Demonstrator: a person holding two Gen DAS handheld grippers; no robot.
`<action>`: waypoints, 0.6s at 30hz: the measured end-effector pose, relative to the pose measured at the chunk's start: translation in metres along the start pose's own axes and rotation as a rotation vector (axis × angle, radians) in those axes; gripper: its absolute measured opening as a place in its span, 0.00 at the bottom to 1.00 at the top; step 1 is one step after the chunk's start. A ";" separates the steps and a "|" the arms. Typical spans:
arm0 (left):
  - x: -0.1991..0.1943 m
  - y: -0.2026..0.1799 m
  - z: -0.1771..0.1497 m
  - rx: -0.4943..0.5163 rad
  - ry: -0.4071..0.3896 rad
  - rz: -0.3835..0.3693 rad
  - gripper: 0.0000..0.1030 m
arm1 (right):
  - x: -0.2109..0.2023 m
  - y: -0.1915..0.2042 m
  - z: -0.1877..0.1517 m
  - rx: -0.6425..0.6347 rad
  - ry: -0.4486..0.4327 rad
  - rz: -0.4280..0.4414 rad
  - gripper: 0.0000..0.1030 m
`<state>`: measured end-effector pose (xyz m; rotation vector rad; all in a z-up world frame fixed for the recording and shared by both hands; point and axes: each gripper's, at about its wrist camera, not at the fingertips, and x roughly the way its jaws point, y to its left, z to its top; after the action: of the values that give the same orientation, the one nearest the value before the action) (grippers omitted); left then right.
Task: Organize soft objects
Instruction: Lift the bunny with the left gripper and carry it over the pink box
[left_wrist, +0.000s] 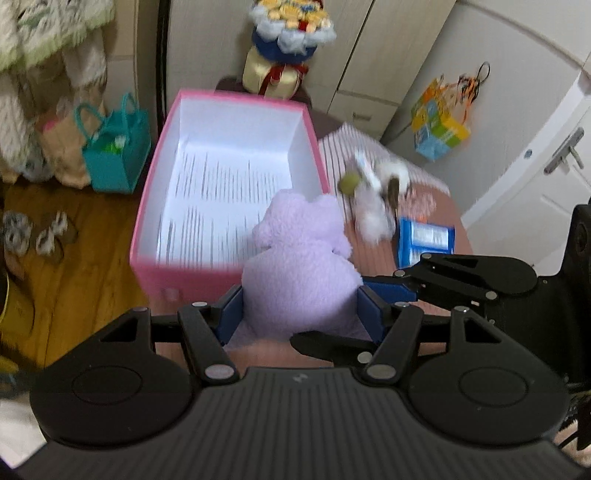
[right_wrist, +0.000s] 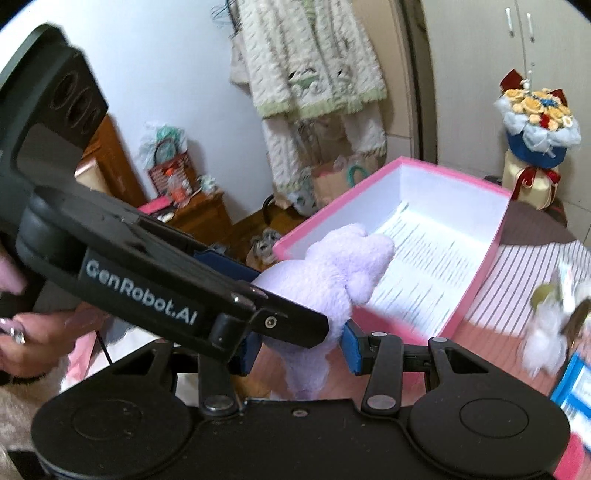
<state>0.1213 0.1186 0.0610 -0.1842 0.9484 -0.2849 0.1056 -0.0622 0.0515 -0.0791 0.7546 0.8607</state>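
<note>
The pink box (left_wrist: 155, 206) stood open at the table's left edge, its white floor bare. The purple plush (left_wrist: 299, 269) pointed lengthwise toward it, head over the near rim. The left gripper (left_wrist: 299, 314) pinched its body; the right gripper (right_wrist: 299, 349) clasped its lower end.

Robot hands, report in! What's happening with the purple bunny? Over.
Left gripper shut on purple plush. Right gripper grips it too. Pink box ahead, open. Nothing blocking.

Matte black plastic left gripper (left_wrist: 301, 314) with blue finger pads, silver pivot screws, white GenRobot.AI lettering, matching black right gripper (right_wrist: 301, 349), bare-skinned hand (right_wrist: 35, 338) with glossy nails
</note>
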 end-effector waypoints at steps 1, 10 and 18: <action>0.003 0.003 0.010 0.005 -0.013 -0.006 0.63 | 0.002 -0.006 0.005 0.009 -0.009 -0.003 0.49; 0.059 0.041 0.088 -0.024 -0.054 -0.072 0.63 | 0.048 -0.057 0.074 0.027 -0.008 -0.072 0.49; 0.143 0.074 0.125 -0.129 0.045 -0.113 0.63 | 0.108 -0.103 0.091 0.022 0.088 -0.123 0.49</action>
<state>0.3145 0.1470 0.0010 -0.3516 1.0029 -0.3329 0.2758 -0.0280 0.0279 -0.1434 0.8326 0.7355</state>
